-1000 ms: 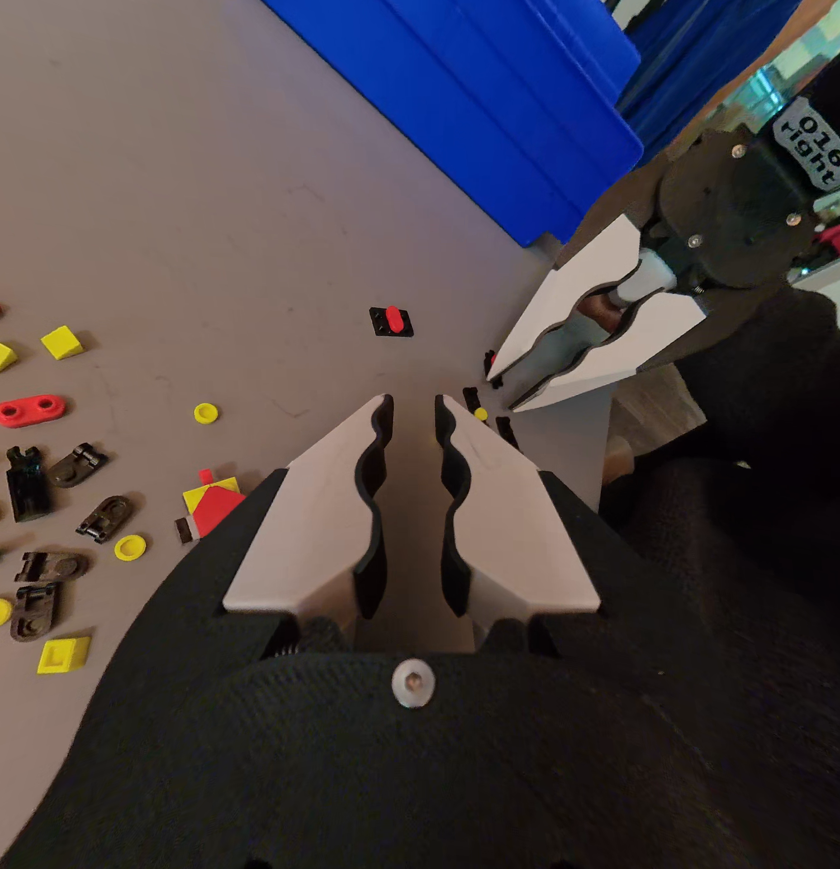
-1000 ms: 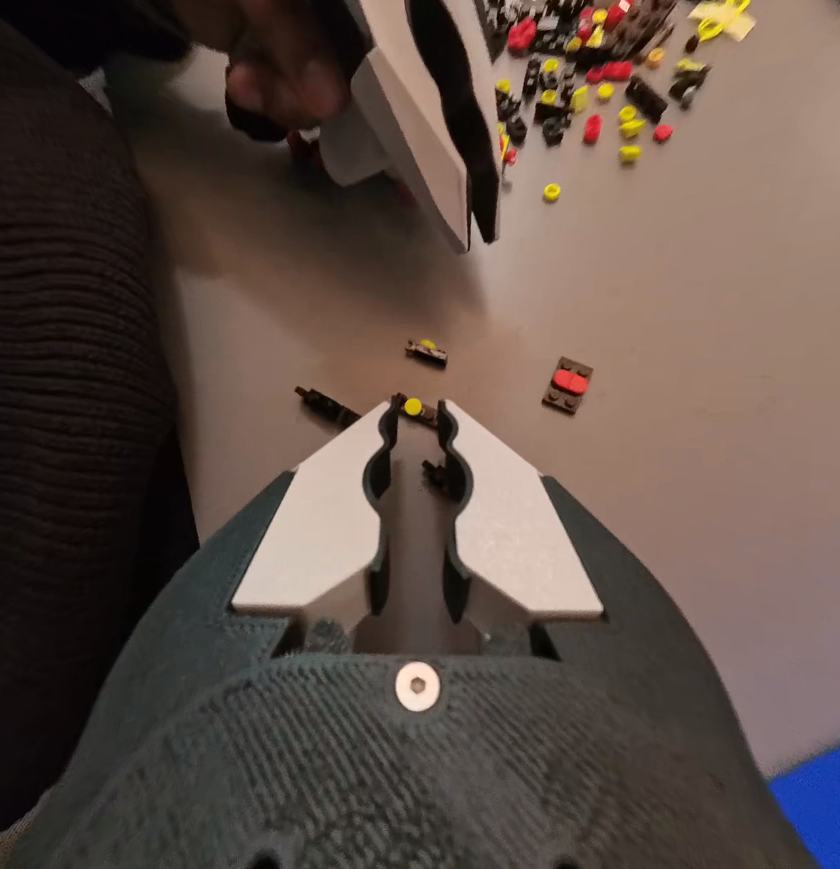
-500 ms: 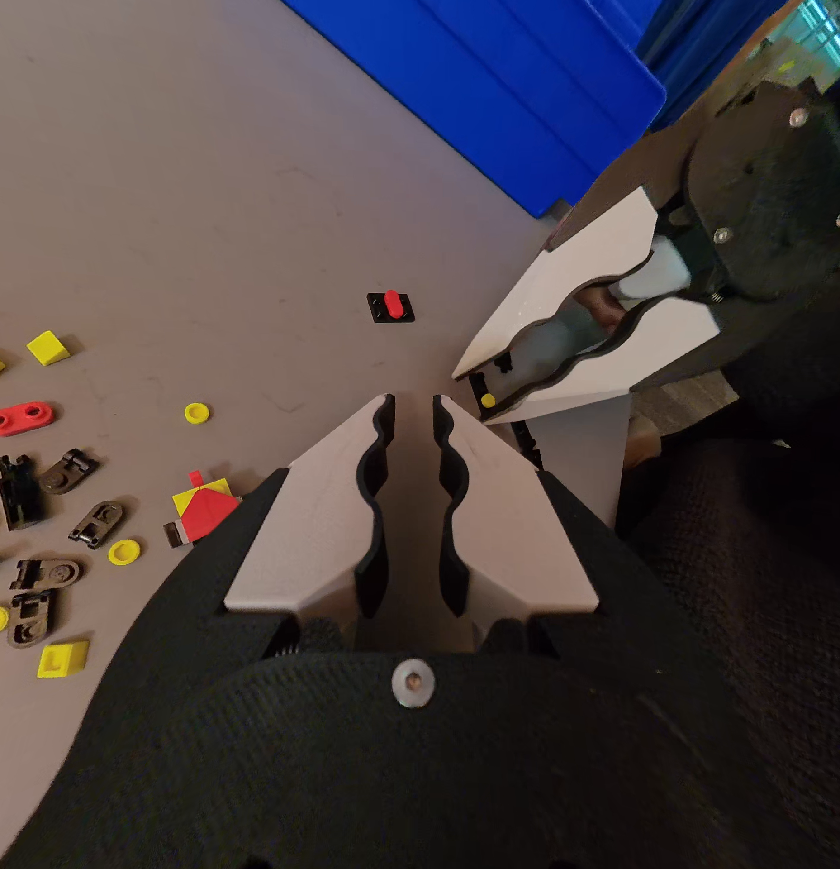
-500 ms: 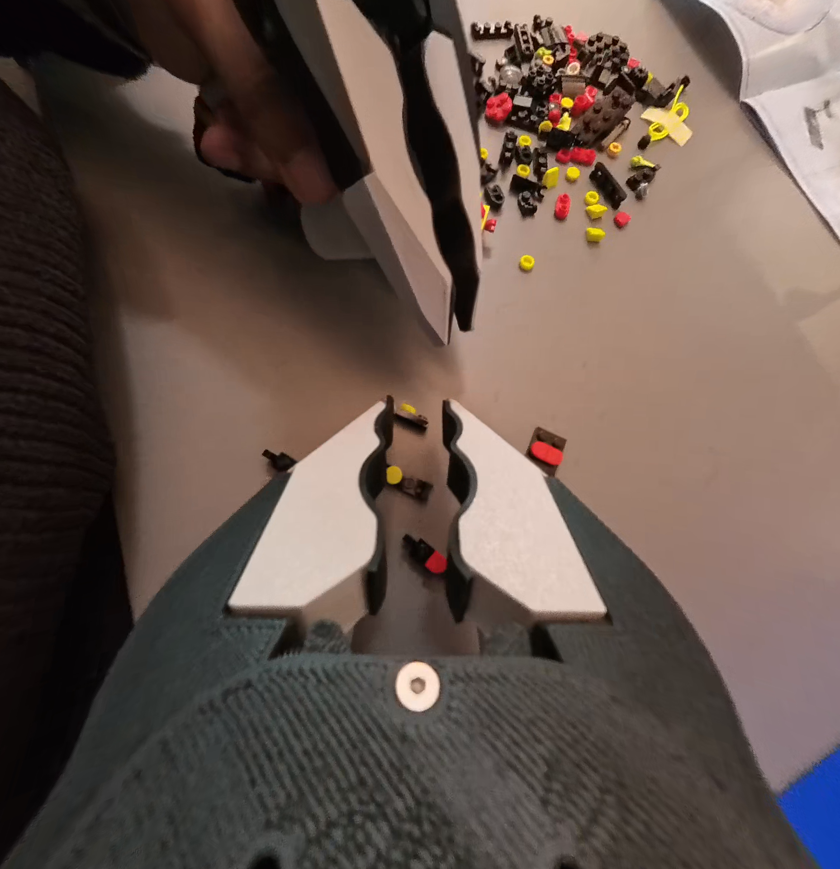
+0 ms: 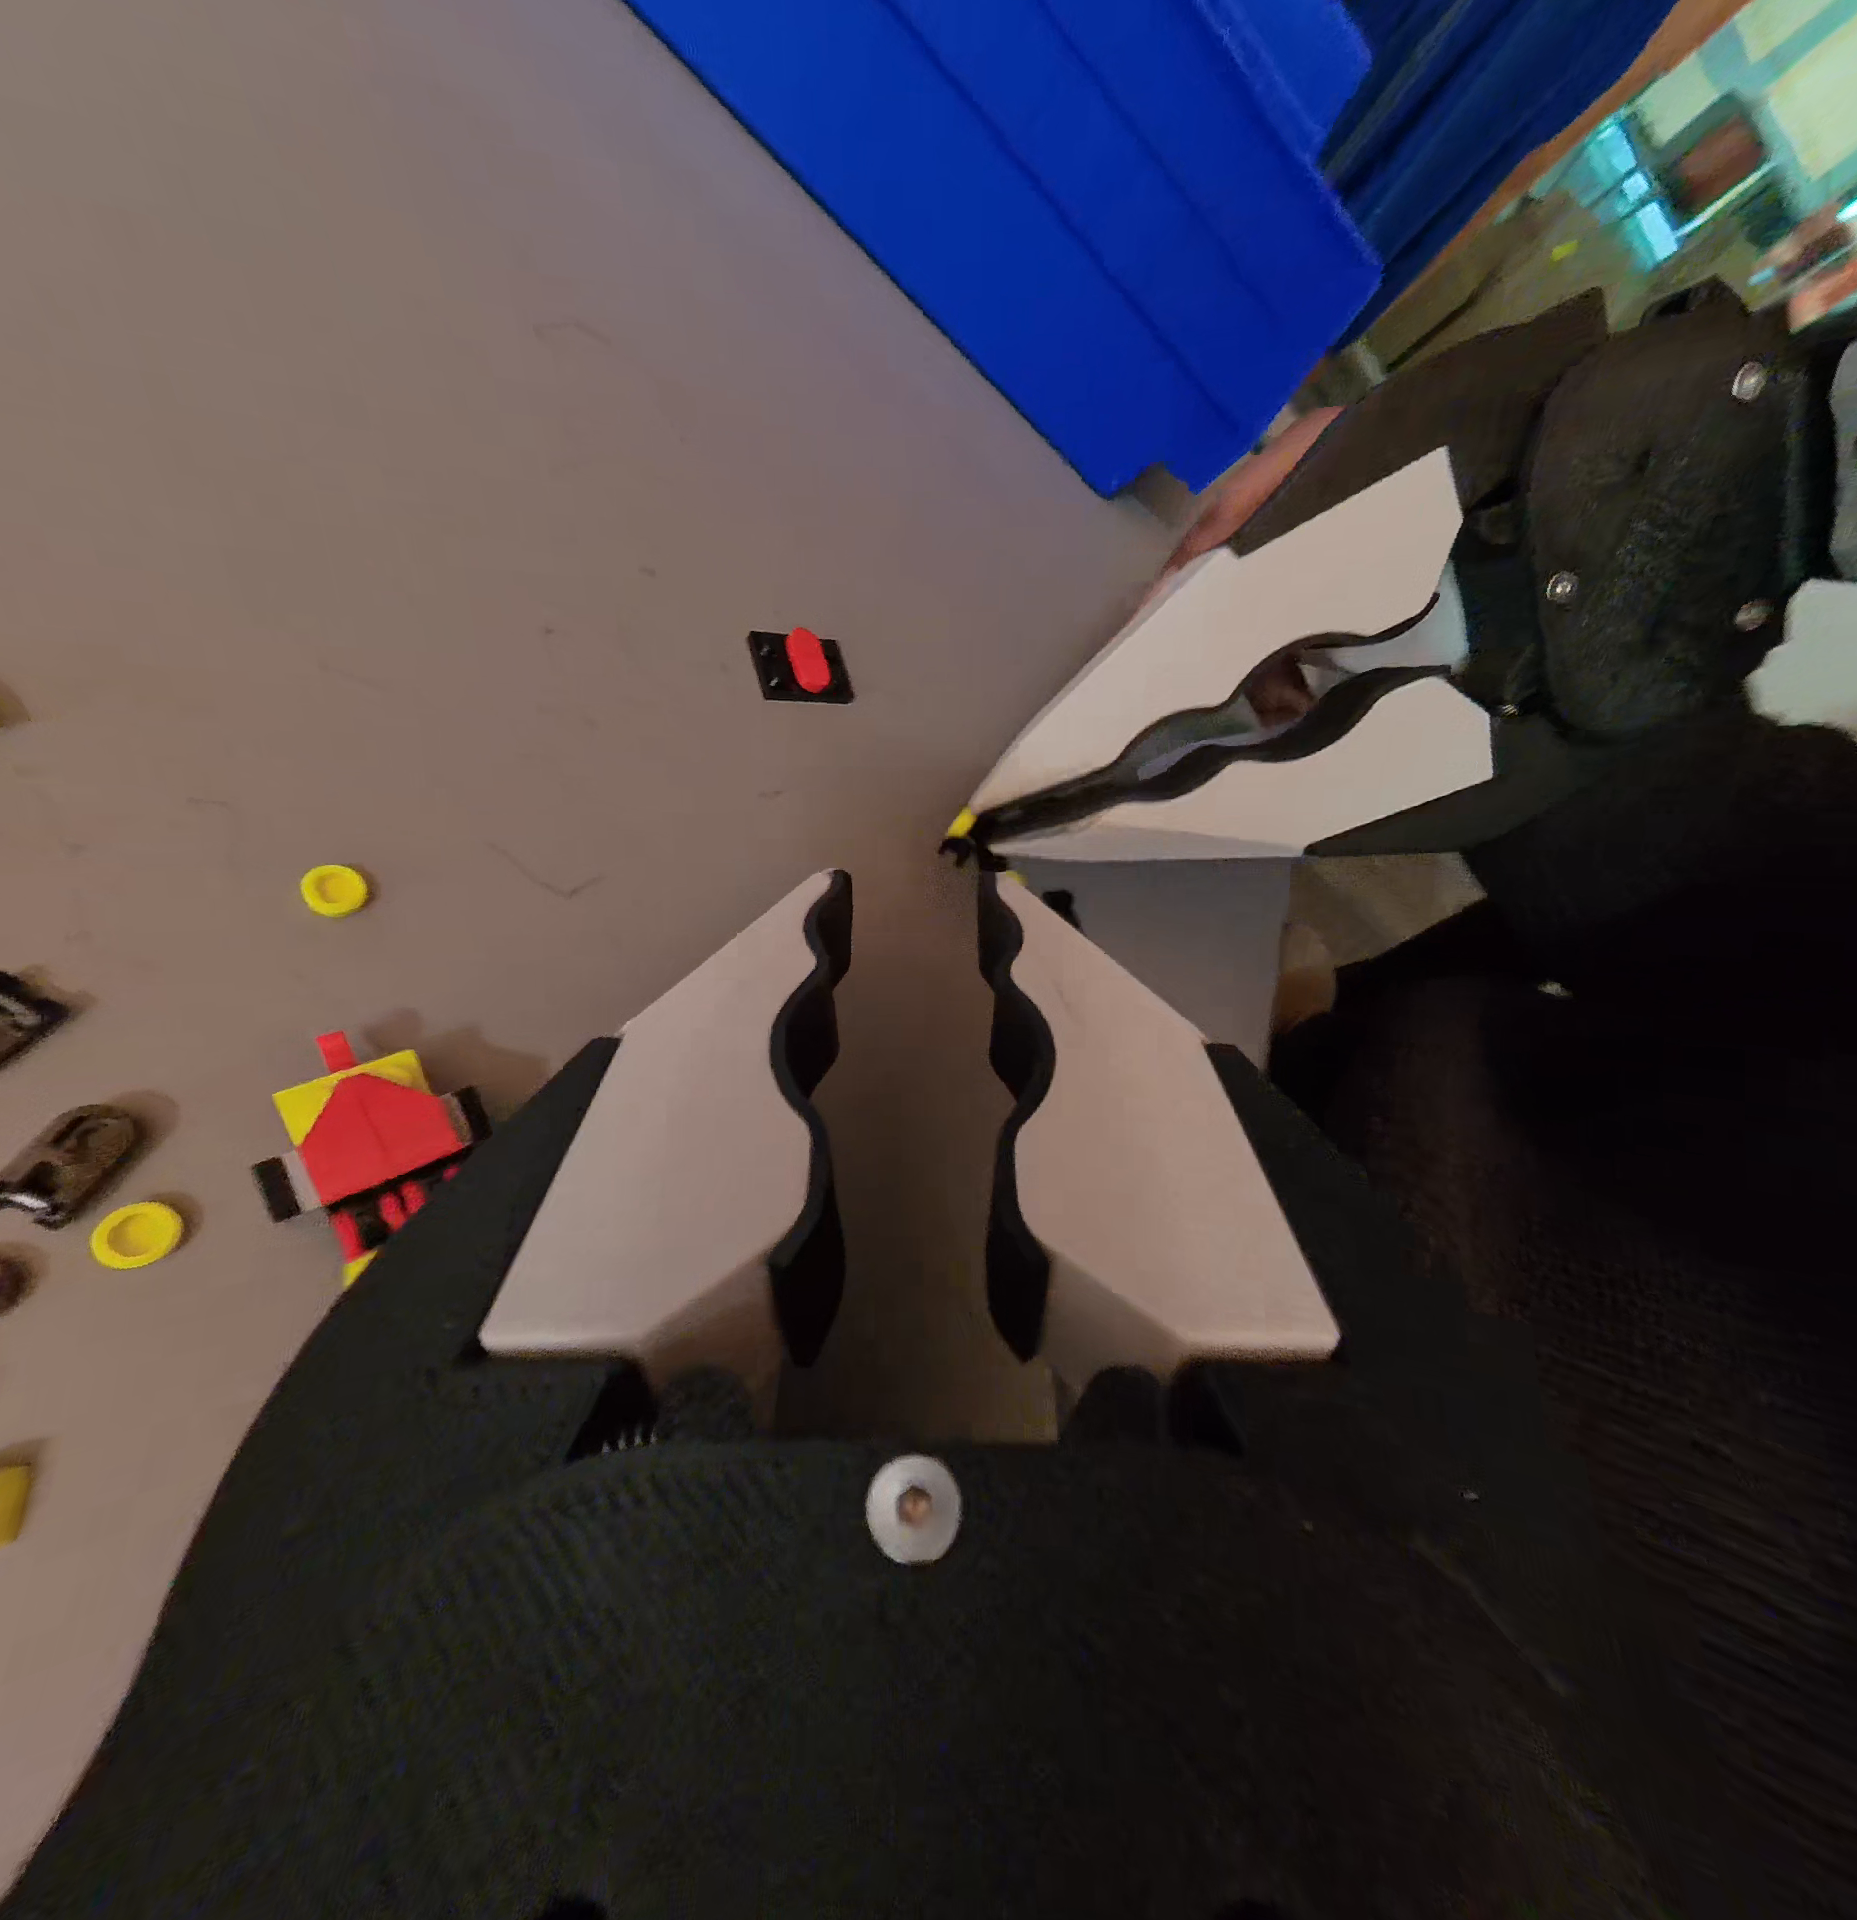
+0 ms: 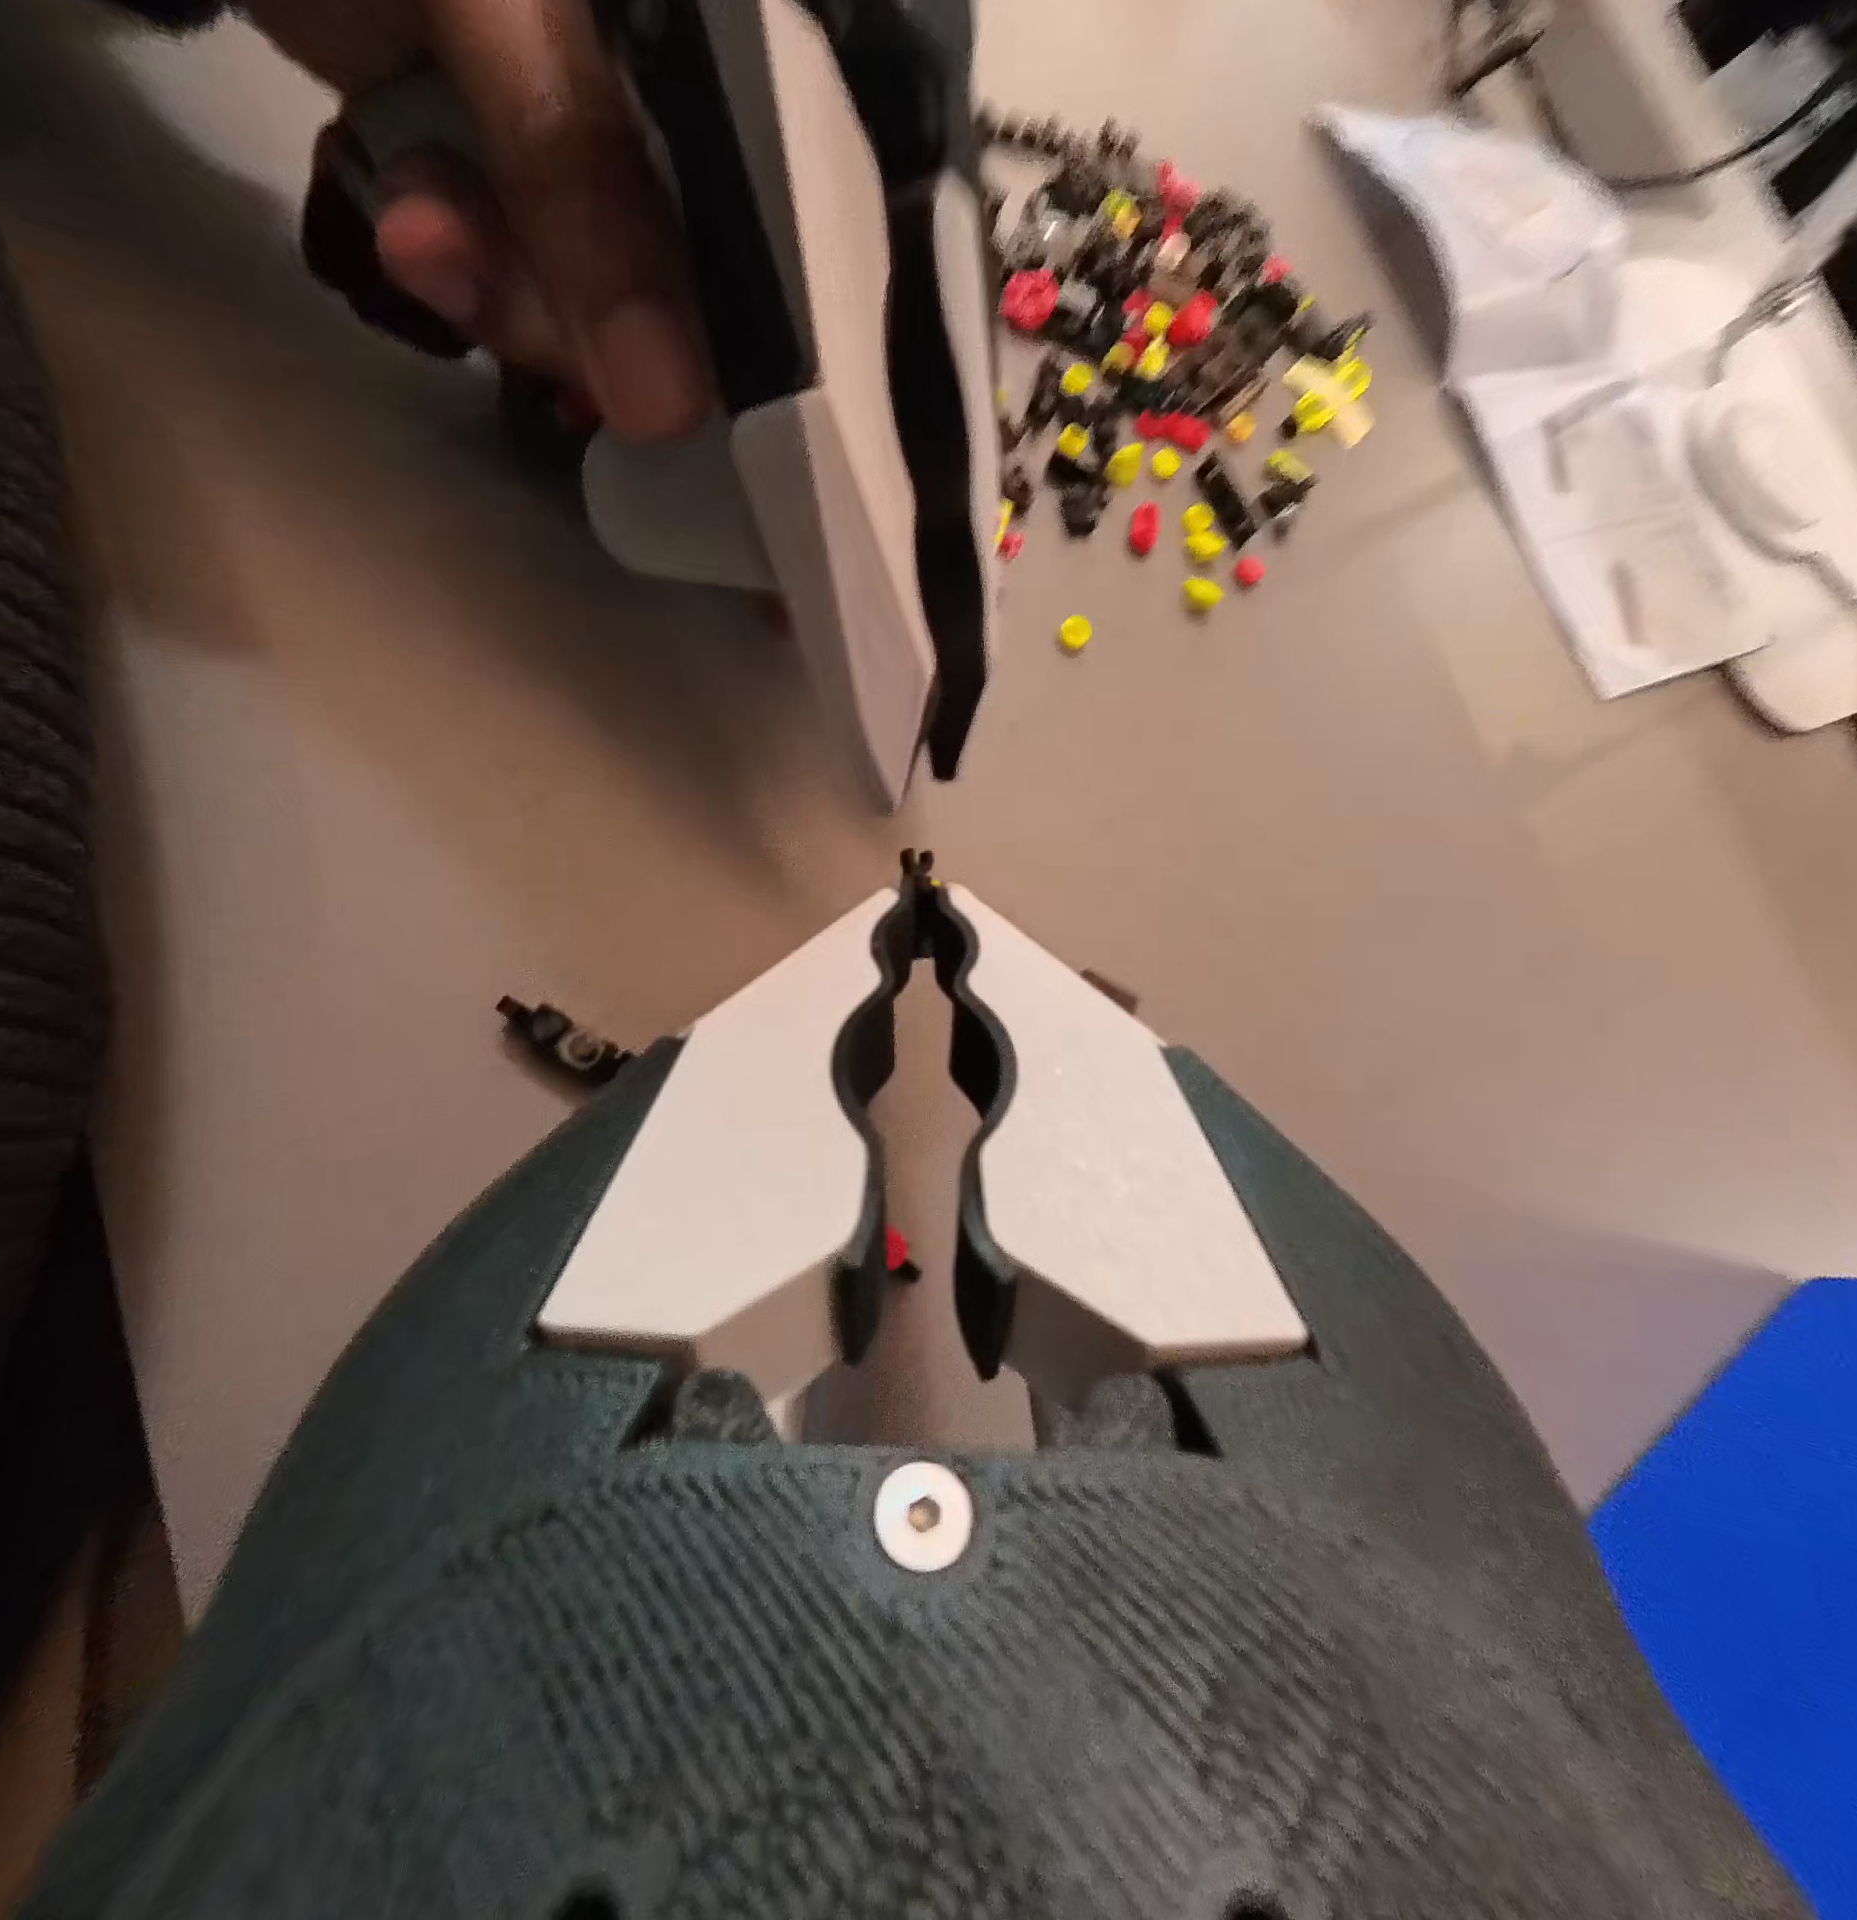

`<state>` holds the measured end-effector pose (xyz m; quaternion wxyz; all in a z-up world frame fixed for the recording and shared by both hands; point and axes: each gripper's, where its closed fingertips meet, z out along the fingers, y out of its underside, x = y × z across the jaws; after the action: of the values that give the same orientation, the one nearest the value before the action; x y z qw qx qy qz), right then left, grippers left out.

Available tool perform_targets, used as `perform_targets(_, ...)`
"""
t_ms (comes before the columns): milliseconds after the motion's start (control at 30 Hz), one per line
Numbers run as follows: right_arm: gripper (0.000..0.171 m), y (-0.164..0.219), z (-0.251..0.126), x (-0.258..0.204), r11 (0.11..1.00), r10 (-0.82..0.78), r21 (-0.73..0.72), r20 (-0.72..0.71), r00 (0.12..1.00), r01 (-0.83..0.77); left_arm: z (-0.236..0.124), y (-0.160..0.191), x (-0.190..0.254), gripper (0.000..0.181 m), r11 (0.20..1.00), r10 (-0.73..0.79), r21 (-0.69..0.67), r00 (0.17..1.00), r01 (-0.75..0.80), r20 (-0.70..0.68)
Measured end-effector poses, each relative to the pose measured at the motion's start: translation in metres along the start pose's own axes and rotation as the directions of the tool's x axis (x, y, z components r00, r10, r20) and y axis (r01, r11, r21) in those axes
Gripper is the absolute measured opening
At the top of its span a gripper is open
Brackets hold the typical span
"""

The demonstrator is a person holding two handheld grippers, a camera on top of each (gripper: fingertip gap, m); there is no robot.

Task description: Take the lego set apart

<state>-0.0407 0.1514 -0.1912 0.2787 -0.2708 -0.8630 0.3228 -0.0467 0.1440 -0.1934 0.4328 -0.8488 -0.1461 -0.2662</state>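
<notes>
My right gripper (image 6: 919,909) is shut on a small black-and-yellow lego piece (image 6: 916,871) and holds it by its tips just above the grey table. In the left wrist view the same piece (image 5: 962,834) sticks out of the right gripper's tips (image 5: 991,826). My left gripper (image 5: 916,883) is open and empty, with its tips just short of that piece. It comes in from above in the right wrist view (image 6: 929,769). A red-and-yellow sub-assembly (image 5: 368,1132) lies to the left of my left gripper.
A black plate with a red stud (image 5: 799,665) lies ahead. Yellow round pieces (image 5: 334,890) and dark parts are scattered on the left. A pile of loose pieces (image 6: 1163,395) and paper sheets (image 6: 1630,468) lie farther off. A blue bin (image 5: 1059,208) stands at the back. A black piece (image 6: 560,1039) lies near the table edge.
My right gripper has shut on the small black-and-yellow piece and lifted it off the table. My left gripper stays open and now sits closer to the right gripper's tips.
</notes>
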Motion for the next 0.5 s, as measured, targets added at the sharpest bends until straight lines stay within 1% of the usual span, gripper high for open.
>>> perform_targets(33,0.002,-0.007,-0.005,0.003,0.999,-0.012,0.039,-0.023,1.000,0.013,-0.001,-0.002,0.005,0.024,0.999,-0.032,0.010,0.999,0.032,-0.044)
perform_targets(100,0.001,-0.019,-0.013,0.006,0.993,-0.041,0.109,-0.054,0.998,0.047,-0.004,-0.010,0.015,0.025,0.992,-0.106,0.048,0.984,0.114,-0.142)
perform_targets(167,0.001,-0.025,-0.018,0.006,0.986,-0.074,0.144,-0.079,0.994,0.085,-0.009,-0.017,0.022,0.020,0.981,-0.156,0.079,0.964,0.177,-0.217)
perform_targets(333,0.002,-0.028,-0.018,0.005,0.979,-0.131,0.143,-0.113,0.985,0.147,-0.011,-0.018,0.028,0.002,0.983,-0.134,0.088,0.959,0.160,-0.248)
perform_targets(500,0.001,-0.034,-0.022,0.004,0.967,-0.162,0.177,-0.130,0.978,0.183,-0.012,-0.019,0.030,0.003,0.977,-0.170,0.080,0.943,0.200,-0.286)
